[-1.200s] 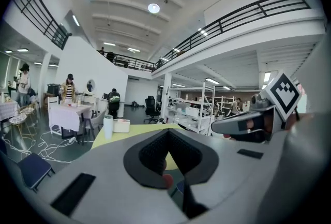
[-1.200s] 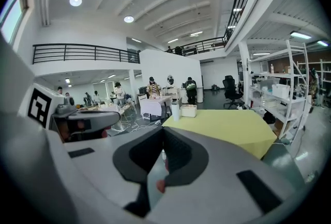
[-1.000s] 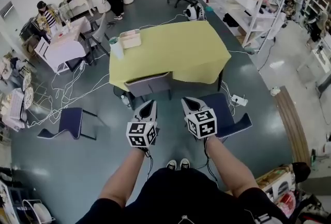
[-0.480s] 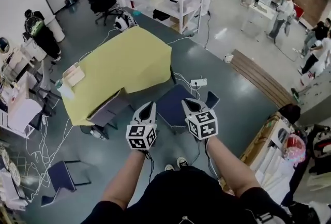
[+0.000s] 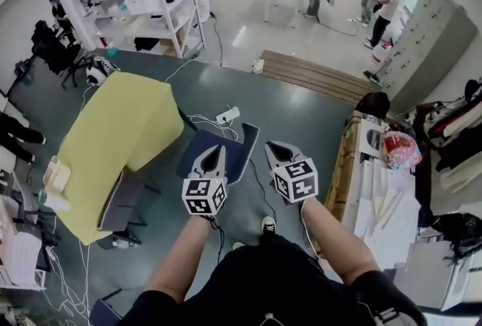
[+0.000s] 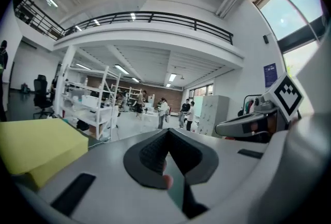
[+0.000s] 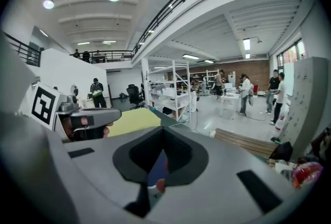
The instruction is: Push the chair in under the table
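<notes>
A blue chair stands on the dark floor just ahead of both grippers, apart from the yellow-covered table at the left. My left gripper hangs over the chair's near left part, shut and empty. My right gripper is just right of the chair, also shut with nothing in it. In the left gripper view the jaws meet, with the table at the left. In the right gripper view the shut jaws show a strip of blue chair below them.
A grey chair is tucked at the table's near side. A power strip and cables lie beyond the blue chair. White shelving stands behind, a wooden platform farther right, a cluttered bench close on the right. People stand far back.
The whole view has swung right: the yellow table slid from top centre to the left, and the blue chair came from the right to directly ahead of both grippers. Both jaws stayed shut.
</notes>
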Demonstrator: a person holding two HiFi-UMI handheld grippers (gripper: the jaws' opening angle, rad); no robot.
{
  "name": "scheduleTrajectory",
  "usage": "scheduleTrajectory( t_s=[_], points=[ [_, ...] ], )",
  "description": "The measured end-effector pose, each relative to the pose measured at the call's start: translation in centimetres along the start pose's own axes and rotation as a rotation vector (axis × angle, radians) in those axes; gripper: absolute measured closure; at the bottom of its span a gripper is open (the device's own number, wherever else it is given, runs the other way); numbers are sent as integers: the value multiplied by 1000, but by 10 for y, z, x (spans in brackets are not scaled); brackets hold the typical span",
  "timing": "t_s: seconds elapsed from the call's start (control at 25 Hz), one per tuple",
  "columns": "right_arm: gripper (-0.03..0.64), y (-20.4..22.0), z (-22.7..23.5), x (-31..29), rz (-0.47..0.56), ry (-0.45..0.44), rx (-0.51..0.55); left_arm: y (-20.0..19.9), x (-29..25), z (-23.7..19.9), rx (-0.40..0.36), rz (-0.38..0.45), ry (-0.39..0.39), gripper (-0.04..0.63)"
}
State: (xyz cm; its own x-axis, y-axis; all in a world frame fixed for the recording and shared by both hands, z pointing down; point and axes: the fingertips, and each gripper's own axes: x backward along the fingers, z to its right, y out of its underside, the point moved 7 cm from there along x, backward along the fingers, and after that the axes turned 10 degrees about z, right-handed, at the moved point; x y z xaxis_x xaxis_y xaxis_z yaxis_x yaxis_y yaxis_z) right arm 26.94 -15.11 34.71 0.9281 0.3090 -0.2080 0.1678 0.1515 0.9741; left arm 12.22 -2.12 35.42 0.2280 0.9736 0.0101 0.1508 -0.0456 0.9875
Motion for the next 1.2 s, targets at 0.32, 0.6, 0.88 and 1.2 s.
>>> scheduleTrajectory(
  t_s=[0.32, 0.6, 0.88, 1.2],
  points=[
    [603, 3, 90, 70, 40, 249, -61, 7, -82, 82, -18, -30, 237, 586],
    [601, 16, 157, 106, 61, 367, -123, 21, -135, 137, -38, -58, 337, 586],
    [603, 16, 215, 110, 85, 383, -149, 30, -182, 163, -56, -72, 337, 586],
    [603, 14, 272, 103, 80, 371, -160, 30, -228, 183, -60, -54, 322, 586]
  ],
)
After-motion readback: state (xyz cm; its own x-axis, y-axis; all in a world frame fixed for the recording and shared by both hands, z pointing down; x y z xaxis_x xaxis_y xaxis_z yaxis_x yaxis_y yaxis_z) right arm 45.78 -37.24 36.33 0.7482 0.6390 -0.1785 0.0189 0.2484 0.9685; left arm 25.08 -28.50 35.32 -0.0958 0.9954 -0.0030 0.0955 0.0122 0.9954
